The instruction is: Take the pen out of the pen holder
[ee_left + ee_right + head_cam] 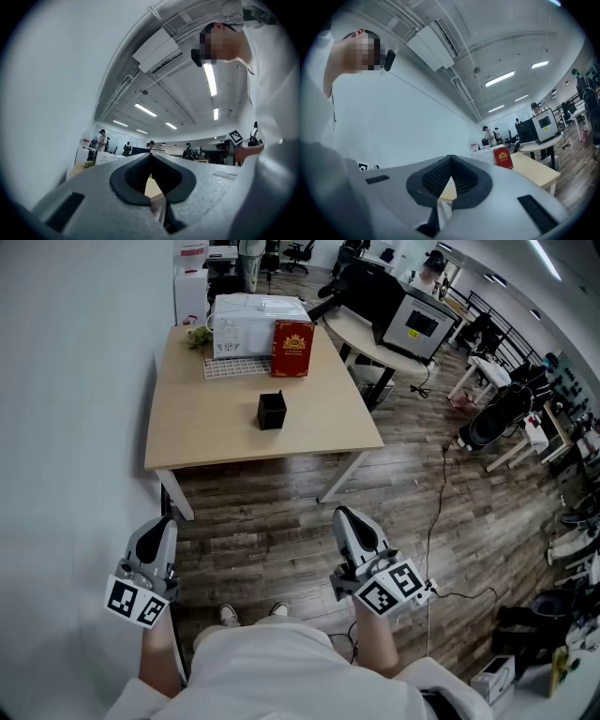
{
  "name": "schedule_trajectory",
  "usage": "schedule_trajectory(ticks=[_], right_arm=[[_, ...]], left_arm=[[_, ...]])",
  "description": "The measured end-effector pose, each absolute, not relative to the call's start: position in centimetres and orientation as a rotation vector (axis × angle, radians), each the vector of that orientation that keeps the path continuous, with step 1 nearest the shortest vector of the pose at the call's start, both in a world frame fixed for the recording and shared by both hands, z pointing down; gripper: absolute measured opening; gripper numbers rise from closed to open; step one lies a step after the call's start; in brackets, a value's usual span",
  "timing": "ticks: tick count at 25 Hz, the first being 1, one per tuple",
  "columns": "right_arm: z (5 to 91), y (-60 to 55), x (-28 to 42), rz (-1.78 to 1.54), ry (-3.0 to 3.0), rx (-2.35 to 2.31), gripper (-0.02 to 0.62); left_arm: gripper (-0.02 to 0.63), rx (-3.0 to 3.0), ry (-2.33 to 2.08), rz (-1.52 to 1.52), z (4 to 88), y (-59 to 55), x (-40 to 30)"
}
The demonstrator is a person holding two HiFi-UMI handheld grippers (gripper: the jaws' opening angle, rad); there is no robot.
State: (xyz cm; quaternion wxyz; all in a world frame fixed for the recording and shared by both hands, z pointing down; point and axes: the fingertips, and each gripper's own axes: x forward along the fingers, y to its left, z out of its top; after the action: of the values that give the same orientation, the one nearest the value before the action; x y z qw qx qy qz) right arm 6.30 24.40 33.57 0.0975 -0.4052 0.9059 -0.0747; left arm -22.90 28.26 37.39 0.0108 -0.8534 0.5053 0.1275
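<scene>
two grippers pressed shut, empty: left gripper (161, 523), right gripper (349, 517), well apart from pen holder (271, 411). pen unseen; prob light, stiff, slick, so pinch upper shaft.

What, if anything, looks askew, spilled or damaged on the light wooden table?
Nothing stands out. The black square pen holder stands upright on the light wooden table, the red box upright behind it; no spill or damage shows.
</scene>
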Motion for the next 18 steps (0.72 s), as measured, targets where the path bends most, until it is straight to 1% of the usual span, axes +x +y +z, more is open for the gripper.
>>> schedule_trajectory(ticks=[6, 12, 18], right_arm=[[33.7, 25.3, 5.8, -0.177, 2.709, -1.217, 0.0], [34.5, 25.7, 8.0, -0.187, 2.682, -1.286, 0.0], [34.3, 27.0, 8.2, 0.02, 2.812, -1.222, 0.002]], left_arm=[[0.015, -2.679, 1.571, 0.39, 37.5, 29.2, -22.8], [0.015, -2.708, 1.532, 0.382, 37.5, 28.6, -21.3], [0.015, -2.727, 1.48, 0.379, 37.0, 27.2, -19.4]])
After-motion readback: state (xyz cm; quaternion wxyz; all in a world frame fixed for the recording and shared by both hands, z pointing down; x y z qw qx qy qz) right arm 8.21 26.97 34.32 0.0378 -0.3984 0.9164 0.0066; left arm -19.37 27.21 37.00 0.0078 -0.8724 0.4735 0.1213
